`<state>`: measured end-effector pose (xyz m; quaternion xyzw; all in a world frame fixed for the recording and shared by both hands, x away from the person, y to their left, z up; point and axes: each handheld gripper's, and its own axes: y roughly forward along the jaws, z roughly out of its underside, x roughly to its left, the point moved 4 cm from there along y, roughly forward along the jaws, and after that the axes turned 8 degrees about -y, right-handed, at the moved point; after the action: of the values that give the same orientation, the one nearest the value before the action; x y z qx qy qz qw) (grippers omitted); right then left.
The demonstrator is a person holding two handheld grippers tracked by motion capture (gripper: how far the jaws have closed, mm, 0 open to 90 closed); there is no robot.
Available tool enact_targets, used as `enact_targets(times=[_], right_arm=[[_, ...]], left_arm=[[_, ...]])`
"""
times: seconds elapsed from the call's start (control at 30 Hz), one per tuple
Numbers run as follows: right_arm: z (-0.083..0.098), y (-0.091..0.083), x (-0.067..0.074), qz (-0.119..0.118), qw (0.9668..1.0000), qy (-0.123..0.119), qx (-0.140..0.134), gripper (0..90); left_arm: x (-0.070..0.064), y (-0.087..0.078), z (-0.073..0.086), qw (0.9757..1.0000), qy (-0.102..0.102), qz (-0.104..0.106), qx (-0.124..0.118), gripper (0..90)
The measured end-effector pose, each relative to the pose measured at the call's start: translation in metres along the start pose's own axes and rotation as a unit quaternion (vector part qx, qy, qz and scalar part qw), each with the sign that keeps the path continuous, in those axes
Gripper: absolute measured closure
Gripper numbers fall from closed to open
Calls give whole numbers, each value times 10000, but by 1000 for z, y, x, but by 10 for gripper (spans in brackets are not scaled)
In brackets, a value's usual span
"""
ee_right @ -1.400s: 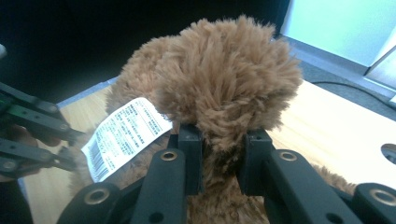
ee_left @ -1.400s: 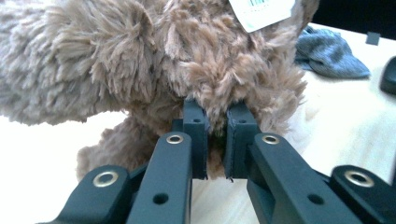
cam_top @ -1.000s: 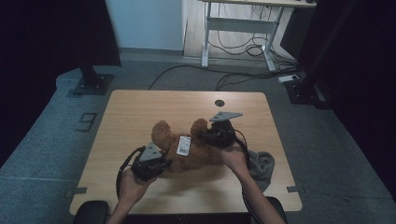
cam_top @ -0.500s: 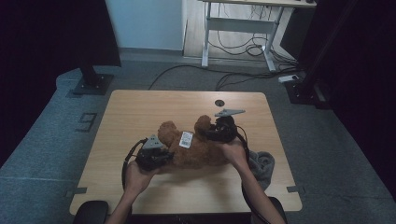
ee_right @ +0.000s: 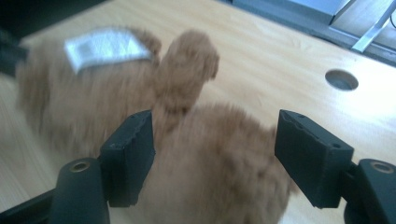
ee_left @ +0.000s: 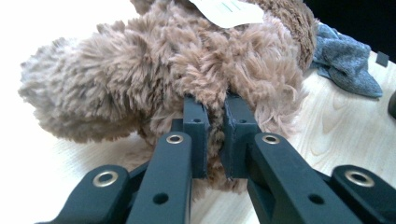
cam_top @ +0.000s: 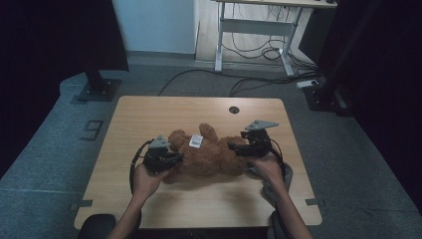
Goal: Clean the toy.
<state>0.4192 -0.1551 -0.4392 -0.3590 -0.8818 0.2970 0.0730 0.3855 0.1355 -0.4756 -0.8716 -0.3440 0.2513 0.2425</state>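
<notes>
A: What did the high view show?

B: A person's two forearms reached in from the bottom edge onto a wooden table (cam_top: 149,119). A brown teddy (cam_top: 209,154) lay flat between the two grippers, with a white tag (cam_top: 196,141) on its upper side.

A: What was the left gripper doing?

B: The left gripper (cam_top: 175,157) sat at the teddy's left end. In the left gripper view its jaws stood almost together, pinching a tuft of the teddy's fur (ee_left: 215,121) between the pads. The rest of the teddy bulged just beyond the tips.

A: And the right gripper?

B: The right gripper (cam_top: 233,147) was at the teddy's other end. In the right gripper view, which was blurred, its jaws had just been opening. They stood wide, with the teddy's fur (ee_right: 210,154) between them, and the far pad stood clear of it. I could not tell whether the near pad touched it.

A: Anything else close by?

B: A grey cloth (cam_top: 271,186) lay under the right hand, just behind that gripper.
</notes>
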Motion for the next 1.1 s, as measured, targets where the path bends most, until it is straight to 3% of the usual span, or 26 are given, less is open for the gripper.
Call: enact_targets(times=[0.13,0.3,0.47,0.6,0.77,0.97,1.1], right_arm=[[17,8,3,124,9995,-151,233,291],[36,26,-2,157,9990,7,409,308],[40,36,-9,13,9993,270,259,317],[38,41,-14,-2,9991,387,186,325],[35,45,-18,-15,9990,408,180,320],[28,40,-19,-17,9992,390,100,260],[27,30,-19,74,9998,122,142,154]], left_arm=[[6,3,-4,10000,-9,-78,16,807],[15,6,-9,9998,-9,-170,43,792],[26,12,-12,9997,15,-262,6,747],[33,4,-13,9989,107,-367,-288,592],[42,-9,3,9983,108,-396,-406,404],[48,0,35,9983,304,-490,-117,286],[52,12,48,9983,287,-494,89,241]])
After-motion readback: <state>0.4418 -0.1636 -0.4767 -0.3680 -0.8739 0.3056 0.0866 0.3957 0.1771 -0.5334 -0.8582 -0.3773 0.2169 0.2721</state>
